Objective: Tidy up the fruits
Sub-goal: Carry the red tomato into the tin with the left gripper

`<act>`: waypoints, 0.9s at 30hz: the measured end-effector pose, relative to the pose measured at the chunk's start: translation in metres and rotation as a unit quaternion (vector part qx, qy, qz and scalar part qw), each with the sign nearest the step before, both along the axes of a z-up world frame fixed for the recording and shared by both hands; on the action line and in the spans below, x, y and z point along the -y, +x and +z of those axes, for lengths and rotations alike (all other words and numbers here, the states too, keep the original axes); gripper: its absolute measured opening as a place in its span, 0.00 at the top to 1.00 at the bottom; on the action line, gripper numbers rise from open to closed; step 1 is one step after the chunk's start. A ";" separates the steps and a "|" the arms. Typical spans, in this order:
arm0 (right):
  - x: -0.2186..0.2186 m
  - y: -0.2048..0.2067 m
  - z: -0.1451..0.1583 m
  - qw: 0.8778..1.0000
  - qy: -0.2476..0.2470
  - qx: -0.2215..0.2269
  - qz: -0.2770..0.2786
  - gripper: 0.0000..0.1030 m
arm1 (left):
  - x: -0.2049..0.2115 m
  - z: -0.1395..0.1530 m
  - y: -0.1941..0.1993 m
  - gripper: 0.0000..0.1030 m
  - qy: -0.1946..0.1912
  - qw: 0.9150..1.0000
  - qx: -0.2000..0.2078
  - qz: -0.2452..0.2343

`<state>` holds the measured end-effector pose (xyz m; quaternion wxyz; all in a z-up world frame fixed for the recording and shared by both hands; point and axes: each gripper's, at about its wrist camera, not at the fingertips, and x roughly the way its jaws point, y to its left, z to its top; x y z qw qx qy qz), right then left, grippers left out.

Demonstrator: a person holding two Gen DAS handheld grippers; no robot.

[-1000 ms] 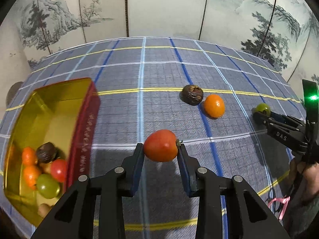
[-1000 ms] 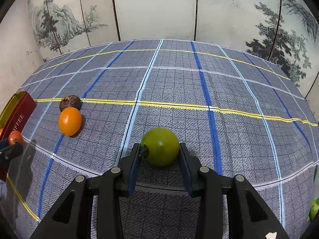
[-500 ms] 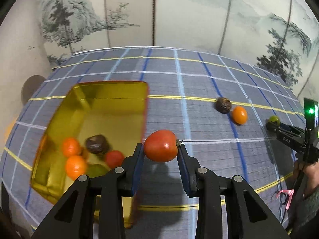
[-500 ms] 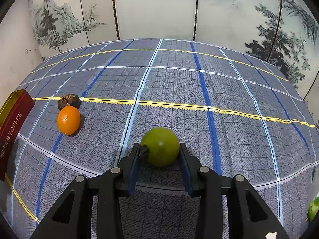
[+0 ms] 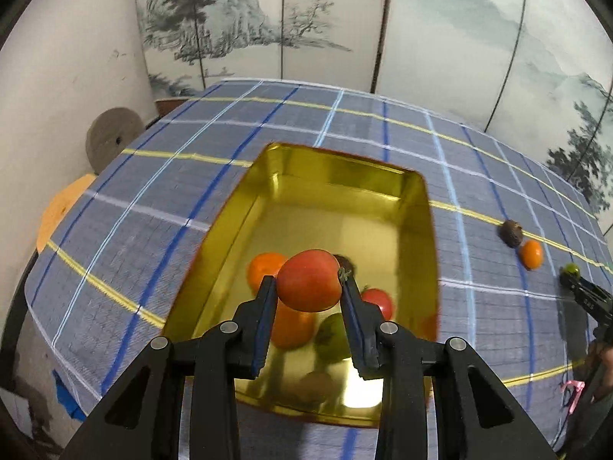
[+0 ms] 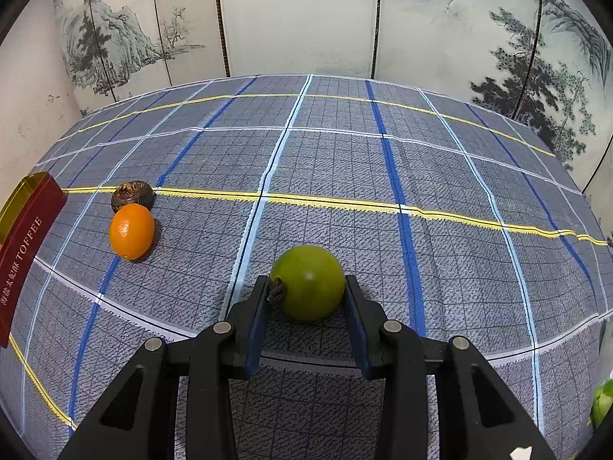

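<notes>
My left gripper is shut on a red tomato and holds it above the gold tin, which holds several fruits: oranges, a red tomato, a green one. My right gripper is shut on a green tomato just above the checked cloth. An orange and a dark brown fruit lie on the cloth to its left; they also show in the left wrist view, the orange and the brown fruit. The right gripper shows at the far right there.
The tin's red side, marked TOFFEE, stands at the left edge of the right wrist view. A painted folding screen backs the table. A grey disc and an orange board sit off the table's left edge.
My left gripper has swung left with the red tomato, from beside the tin to above its inside. My right gripper with the green tomato has barely moved.
</notes>
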<state>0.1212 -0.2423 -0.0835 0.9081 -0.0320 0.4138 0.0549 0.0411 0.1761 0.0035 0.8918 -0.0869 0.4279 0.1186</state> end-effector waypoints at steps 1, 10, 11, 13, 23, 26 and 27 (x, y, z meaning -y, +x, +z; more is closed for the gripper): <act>0.000 0.000 0.000 1.000 0.000 0.000 0.000 0.65 | -0.004 -0.003 -0.001 0.66 0.000 1.000 -0.005 0.005; 0.000 0.000 0.000 1.000 0.000 0.000 0.000 0.65 | -0.021 -0.020 -0.004 0.66 -0.006 0.999 -0.032 0.022; 0.000 0.000 0.000 1.000 0.000 0.000 0.000 0.65 | -0.022 -0.021 -0.004 0.66 -0.007 0.999 -0.033 0.023; 0.000 0.000 0.000 1.000 0.000 0.000 0.000 0.65 | -0.023 -0.023 -0.005 0.66 -0.008 0.999 -0.036 0.024; -0.001 0.000 -0.001 1.000 -0.001 0.000 0.000 0.65 | -0.025 -0.029 -0.008 0.66 -0.011 0.999 -0.042 0.024; 0.000 0.000 0.000 1.000 -0.002 0.000 0.000 0.65 | -0.025 -0.028 -0.008 0.66 -0.010 0.999 -0.041 0.024; 0.000 0.000 0.000 1.000 -0.002 0.000 0.000 0.65 | -0.025 -0.029 -0.008 0.66 -0.010 0.999 -0.041 0.023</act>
